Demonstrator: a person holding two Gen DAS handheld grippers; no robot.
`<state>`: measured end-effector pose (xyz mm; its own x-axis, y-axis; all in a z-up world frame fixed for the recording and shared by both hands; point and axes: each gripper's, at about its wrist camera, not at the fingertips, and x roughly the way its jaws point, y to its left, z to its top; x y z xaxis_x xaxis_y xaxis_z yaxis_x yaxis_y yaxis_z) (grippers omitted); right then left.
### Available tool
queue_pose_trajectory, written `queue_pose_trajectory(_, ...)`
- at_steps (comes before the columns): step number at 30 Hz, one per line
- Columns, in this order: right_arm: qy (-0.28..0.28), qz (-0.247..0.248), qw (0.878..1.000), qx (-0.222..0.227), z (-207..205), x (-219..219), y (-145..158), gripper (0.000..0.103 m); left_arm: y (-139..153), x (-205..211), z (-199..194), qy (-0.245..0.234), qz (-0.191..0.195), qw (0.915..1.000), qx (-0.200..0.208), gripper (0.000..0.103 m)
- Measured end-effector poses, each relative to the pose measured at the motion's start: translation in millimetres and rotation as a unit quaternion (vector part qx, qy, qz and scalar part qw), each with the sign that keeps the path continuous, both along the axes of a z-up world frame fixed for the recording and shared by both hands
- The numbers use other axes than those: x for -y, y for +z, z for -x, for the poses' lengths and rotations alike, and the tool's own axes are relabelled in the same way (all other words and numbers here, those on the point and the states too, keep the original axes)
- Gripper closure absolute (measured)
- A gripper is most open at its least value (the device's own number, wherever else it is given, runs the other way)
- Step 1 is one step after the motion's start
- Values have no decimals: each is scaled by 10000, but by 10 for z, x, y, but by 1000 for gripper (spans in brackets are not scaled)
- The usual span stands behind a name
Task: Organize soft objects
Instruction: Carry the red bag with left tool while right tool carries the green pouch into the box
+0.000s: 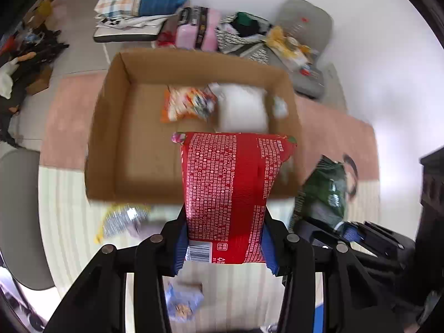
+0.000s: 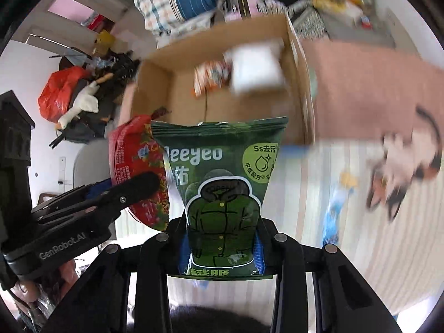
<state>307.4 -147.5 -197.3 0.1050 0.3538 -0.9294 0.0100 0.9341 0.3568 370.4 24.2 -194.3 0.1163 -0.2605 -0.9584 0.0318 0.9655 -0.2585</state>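
Left view: the left gripper (image 1: 224, 249) has its jaws squeezed on the red pack (image 1: 233, 188), held over the near edge of the box (image 1: 111, 127); carry it further in, then let go. Right view: the right gripper (image 2: 220, 252) pinches the green pack (image 2: 222, 183); drop it beside the snacks, not on the red one.

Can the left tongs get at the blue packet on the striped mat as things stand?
Probably not yet. The left tongs are shut on the red pack, so they have no free grip. The blue packet lies uncovered on the striped mat just beneath them; nothing else blocks it once the red pack goes into the cardboard box.
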Motion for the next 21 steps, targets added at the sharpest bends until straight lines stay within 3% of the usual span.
queue_pose_trajectory(3, 8, 178, 9998, -73, -572, -36, -28, 66, -335, 54, -522, 188, 168, 9984, -502, 62)
queue_pose_trajectory(7, 27, 492, 9980, -401, -1098, -183, -458, 66, -703, 65, -908, 241, 112, 9941, -1051, 62)
queue_pose_trajectory(13, 11, 792, 9933, -847, -1376, -227, -1022, 66, -1235, 158, -1012, 228, 131, 9865, -1619, 62)
queue_pose_trajectory(19, 77, 997, 9883, -1151, -1487, -245, -1419, 65, -1412, 231, -1026, 171, 219, 9822, -1860, 59)
queue_pose_trajectory(20, 77, 1044, 9875, -1175, -1521, -248, -1454, 62, -1393, 218, -1026, 195, 180, 9823, -1854, 58)
queue_pose_trajectory(21, 72, 1053, 9870, -1210, -1534, -243, -1468, 49, -1347, 204, -1034, 180, 110, 9839, -1773, 55)
